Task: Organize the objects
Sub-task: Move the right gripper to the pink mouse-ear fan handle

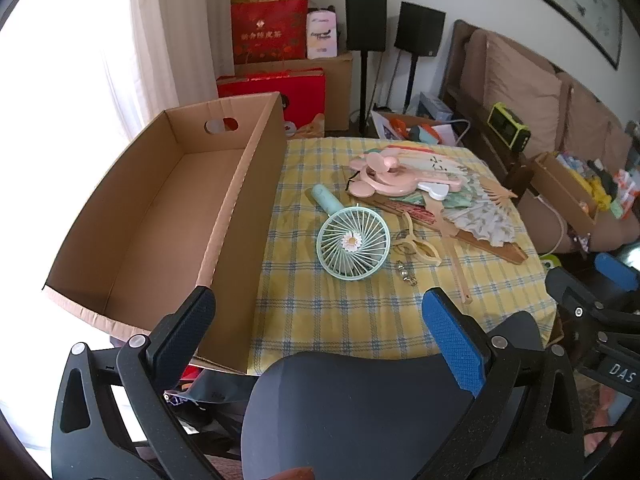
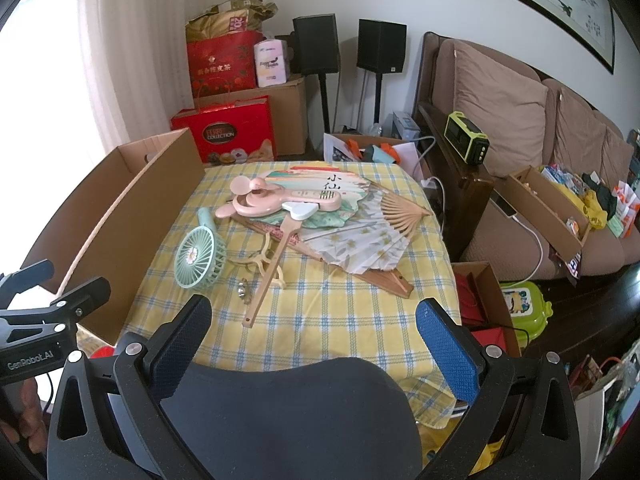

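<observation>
Tools [image 1: 320,320] wide above mint, daisy-centred fan [image 1: 353,242]

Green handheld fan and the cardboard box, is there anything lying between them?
Nothing: in the left wrist view only bare checked tablecloth separates the green handheld fan from the cardboard box.

Daylight from window [image 1: 60,80] left, blown-out glare; fisheye-bent edges.

Black left gripper [image 1: 320,304], blue pad, seemingly silver screws.
</observation>
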### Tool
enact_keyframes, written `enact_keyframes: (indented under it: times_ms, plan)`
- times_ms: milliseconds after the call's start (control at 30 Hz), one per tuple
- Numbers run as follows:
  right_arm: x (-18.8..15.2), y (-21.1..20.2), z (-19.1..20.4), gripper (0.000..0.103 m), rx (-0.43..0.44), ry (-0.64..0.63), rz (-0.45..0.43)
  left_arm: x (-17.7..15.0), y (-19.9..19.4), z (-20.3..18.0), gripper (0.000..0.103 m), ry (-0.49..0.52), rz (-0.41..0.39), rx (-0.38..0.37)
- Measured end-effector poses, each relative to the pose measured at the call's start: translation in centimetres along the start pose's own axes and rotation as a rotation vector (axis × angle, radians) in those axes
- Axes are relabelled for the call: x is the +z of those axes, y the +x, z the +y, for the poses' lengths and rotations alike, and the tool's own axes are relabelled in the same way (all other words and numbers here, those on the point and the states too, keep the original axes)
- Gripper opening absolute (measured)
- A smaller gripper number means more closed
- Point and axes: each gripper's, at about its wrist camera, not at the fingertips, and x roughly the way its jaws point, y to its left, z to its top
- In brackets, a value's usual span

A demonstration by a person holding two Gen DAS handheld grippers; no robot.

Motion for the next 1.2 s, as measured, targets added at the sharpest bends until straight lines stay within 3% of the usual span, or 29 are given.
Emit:
enact_keyframes:
  times_ms: [367,567,733,1200]
  plan:
    - [-0.1,1.6,0.1,0.103,-0.002,-0.015,0.002,1.1,1.4,-0.5,0.103,0.023,0.011,0.011]
    - [0.8,2.3,-0.2,0.103,-0.009,-0.04,-0.008,1.8,2.3,-0.2,0.103,0.046,-0.002,-0.033]
    - [1.6,3.1,-0.5,0.103,0.039,-0.038,-0.011,2.2,3.9,1.7,0.103,-0.044,0.07,-0.109]
    - [4.2,6.5,0.0,0.103,0.101,-0.04,0.04,1.6,5.3,-0.5,0.103,0.005,0.058,-0.145]
